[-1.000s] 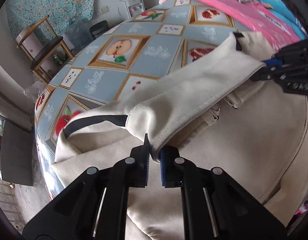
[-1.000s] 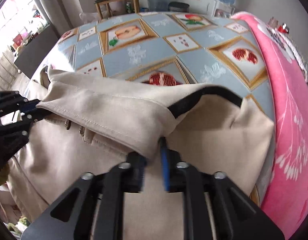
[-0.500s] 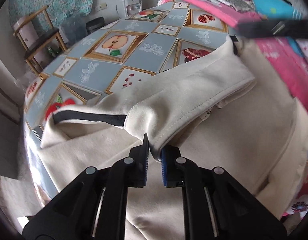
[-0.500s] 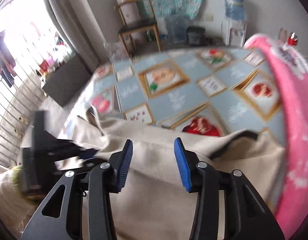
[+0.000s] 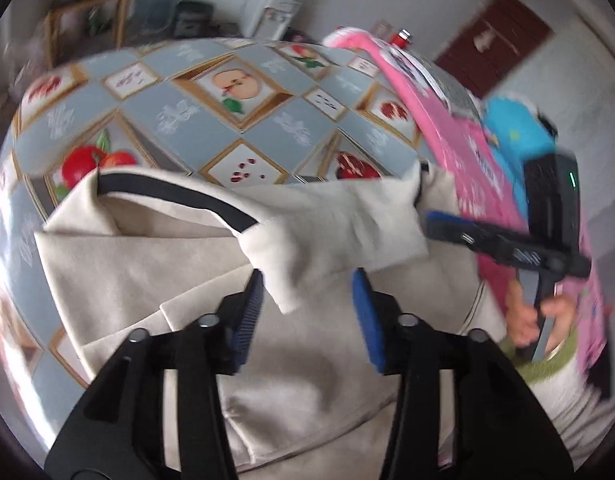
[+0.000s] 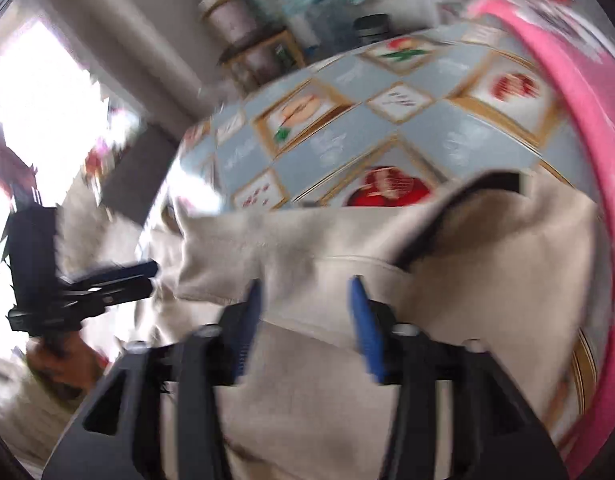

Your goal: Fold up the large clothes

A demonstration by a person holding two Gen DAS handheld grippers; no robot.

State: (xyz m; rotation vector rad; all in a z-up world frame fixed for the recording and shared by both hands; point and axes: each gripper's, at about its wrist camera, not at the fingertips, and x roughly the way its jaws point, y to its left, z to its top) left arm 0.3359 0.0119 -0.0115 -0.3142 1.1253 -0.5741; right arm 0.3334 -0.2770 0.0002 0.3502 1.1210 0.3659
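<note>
On the fruit-print table (image 5: 195, 120), one fold laid, both grippers emptied
The beige garment (image 5: 315, 360) is spread from centre to 6 o'clock, its flap (image 5: 339, 220) doubled over; left gripper (image 5: 307, 312) and right gripper (image 6: 303, 316) are held wide; further folds are judged outstanding

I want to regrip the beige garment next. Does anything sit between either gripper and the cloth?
Nothing visible does. The left gripper and the right gripper both hang with jaws open directly over the beige garment, its folded flap just ahead.
</note>
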